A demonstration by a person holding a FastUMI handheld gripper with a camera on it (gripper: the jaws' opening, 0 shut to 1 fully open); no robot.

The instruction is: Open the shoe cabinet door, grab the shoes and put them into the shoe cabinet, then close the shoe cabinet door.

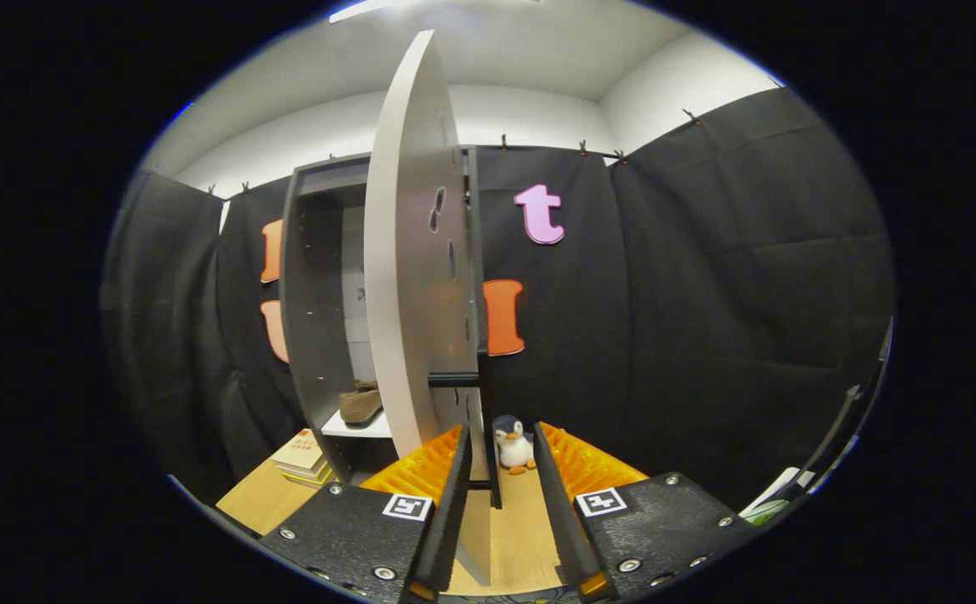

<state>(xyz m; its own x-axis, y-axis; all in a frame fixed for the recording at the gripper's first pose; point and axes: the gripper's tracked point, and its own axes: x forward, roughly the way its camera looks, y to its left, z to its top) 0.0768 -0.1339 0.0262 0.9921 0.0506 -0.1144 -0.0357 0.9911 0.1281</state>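
Presently, 1 hand-held gripper [498,503] is recorded with its 2 fingers spread apart and nothing pressed between them. The lower edge of the shoe cabinet door [408,277] is seen standing in the gap, nearer the left finger; contact cannot be told. The door is swung wide open and is viewed almost edge-on, with oval cut-outs in its face. The shoe cabinet [311,277] is placed just beyond and left of the door, upright against the black cloth wall, its interior exposed. 1 brown shoe [361,403] is lodged on a white lower shelf [357,428] inside the cabinet, partly hidden by the door. A stack of books [303,459] is set on the wooden floor [521,528] beside the cabinet's left foot. 1 penguin plush toy [513,445] is stood on the floor just ahead of the fingers, right of the door.
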